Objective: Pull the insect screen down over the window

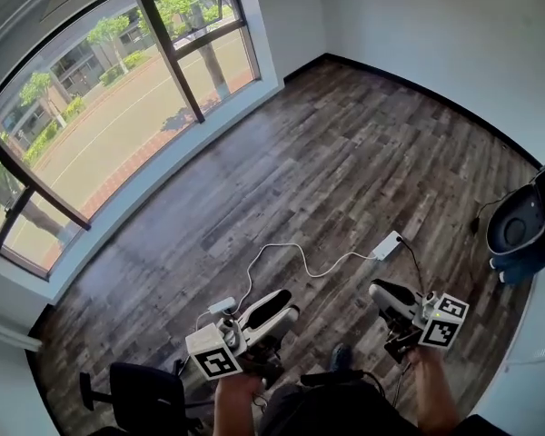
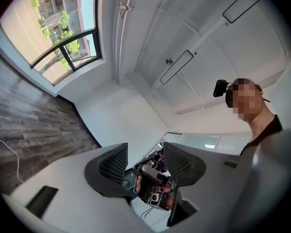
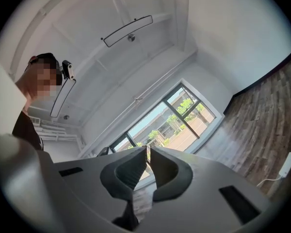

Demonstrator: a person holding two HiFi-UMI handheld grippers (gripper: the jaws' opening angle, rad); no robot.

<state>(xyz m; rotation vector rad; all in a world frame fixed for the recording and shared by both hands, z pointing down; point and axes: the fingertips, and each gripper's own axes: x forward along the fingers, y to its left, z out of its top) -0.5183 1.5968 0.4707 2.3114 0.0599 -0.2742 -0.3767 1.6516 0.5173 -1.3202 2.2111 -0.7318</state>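
Note:
The big window [image 1: 118, 89] with dark frames fills the far left wall; I see no insect screen drawn over its panes. Both grippers are held low near the person's body, well away from it. My left gripper [image 1: 286, 304] is open with nothing between its jaws. In the left gripper view, the left gripper [image 2: 144, 152] points across the room, and past its gap a hand holding the other gripper shows. My right gripper [image 1: 377, 289] is shut and holds nothing. In the right gripper view, the right gripper [image 3: 148, 152] faces the window [image 3: 174, 120].
A white cable [image 1: 282, 252] and a power adapter [image 1: 388, 244] lie on the wooden floor [image 1: 345, 153] just ahead. A dark chair [image 1: 141, 393] stands at bottom left. A dark blue container [image 1: 525, 221] sits by the right wall.

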